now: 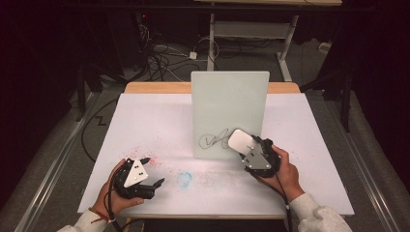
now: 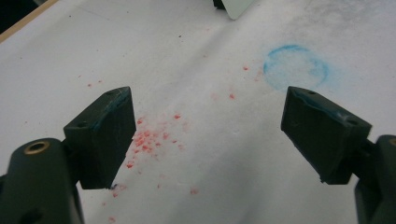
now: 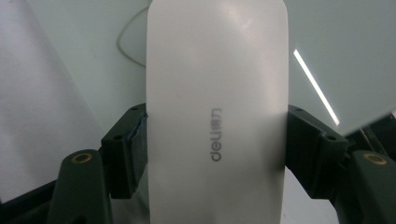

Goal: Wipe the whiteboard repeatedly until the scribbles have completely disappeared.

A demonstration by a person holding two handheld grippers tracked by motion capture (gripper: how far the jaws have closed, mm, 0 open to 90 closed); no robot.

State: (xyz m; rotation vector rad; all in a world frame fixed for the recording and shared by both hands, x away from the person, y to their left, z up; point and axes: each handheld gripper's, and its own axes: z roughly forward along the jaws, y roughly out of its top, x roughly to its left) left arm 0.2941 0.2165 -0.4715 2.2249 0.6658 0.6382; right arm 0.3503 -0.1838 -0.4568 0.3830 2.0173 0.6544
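White sheet point(image 1: 145, 121) on table; red crumbs point(image 2: 149, 140), blue chalk ring point(image 2: 295, 67) smudged; cables point(image 1: 159, 55) behind.

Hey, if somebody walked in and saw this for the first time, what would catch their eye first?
Probably the upright pale whiteboard at the middle of the white table, with a black scribble near its bottom edge. The right hand-held gripper clamps a white oblong eraser right at that scribble. Nearer the person, red crumbs and a smudged blue ring mark the table by the open left hand-held gripper.
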